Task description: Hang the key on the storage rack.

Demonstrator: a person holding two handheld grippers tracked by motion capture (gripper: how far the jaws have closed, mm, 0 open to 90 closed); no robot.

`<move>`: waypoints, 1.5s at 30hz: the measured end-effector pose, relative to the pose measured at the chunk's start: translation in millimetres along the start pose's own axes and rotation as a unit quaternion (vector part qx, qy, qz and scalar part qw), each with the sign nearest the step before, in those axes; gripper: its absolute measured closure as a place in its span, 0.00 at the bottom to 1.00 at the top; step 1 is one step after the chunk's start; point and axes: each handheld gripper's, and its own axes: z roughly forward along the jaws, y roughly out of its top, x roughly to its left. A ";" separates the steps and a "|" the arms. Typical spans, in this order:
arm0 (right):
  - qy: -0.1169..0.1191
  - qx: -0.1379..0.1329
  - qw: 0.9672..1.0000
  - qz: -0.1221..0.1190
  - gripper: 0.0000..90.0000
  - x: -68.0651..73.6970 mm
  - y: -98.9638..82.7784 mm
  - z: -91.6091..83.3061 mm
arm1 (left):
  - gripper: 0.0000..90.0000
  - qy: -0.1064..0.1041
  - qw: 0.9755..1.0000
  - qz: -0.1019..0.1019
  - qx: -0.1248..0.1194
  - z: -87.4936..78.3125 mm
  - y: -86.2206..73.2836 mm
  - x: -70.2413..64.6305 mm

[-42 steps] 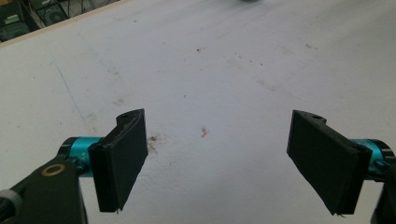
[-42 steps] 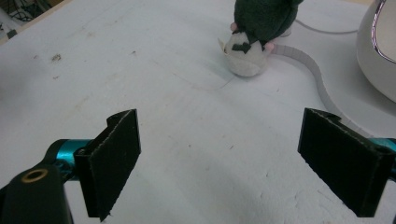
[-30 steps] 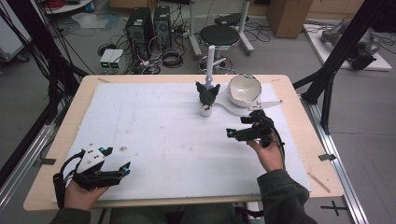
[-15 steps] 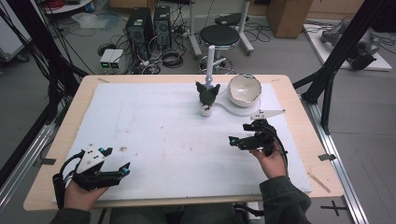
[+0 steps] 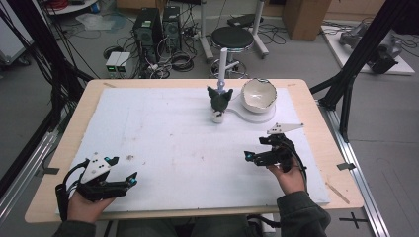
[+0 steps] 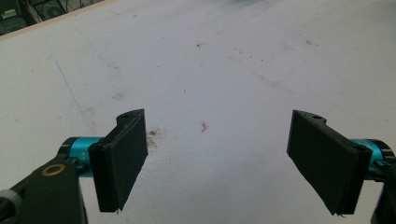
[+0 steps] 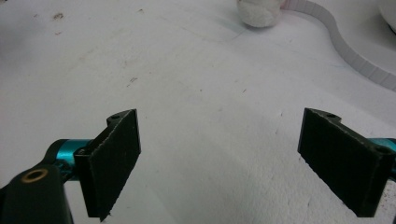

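My left gripper (image 5: 123, 171) rests near the front left of the white mat (image 5: 163, 133), held in a hand, jaws wide open with nothing between them. In the left gripper view, my left gripper (image 6: 219, 163) spans bare, lightly stained mat. My right gripper (image 5: 254, 149) hovers at the front right, pointing left, also open and empty. In the right gripper view, my right gripper (image 7: 219, 163) faces bare mat. A small white pot with a dark plant-like figure (image 5: 219, 101) stands at the back centre, and its base (image 7: 259, 11) lies far ahead of the right jaws.
A white bowl (image 5: 258, 93) sits on a flat white base (image 5: 249, 118) at the back right, beside the pot; the base's curved edge (image 7: 345, 46) runs past the right jaws. The wooden table rim (image 5: 326, 128) borders the mat. Stool, computers and cables stand behind.
My right gripper has drawn back toward the person's side of the table, away from the bowl and pot. The left gripper has stayed put.
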 end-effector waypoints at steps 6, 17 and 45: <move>-0.001 0.002 1.000 -0.007 0.14 1.5 -7.5 0.3 | 0.23 -0.002 1.000 -0.001 0.002 0.0 -0.9 0.5; 0.002 0.002 1.000 -0.012 0.13 3.5 -19.3 -0.5 | 0.23 -0.005 1.000 -0.003 0.008 0.6 -3.3 0.7; -0.004 -0.004 1.000 -0.006 0.13 4.0 -43.9 -12.5 | 0.23 -0.013 1.000 -0.010 0.026 3.0 -14.0 1.8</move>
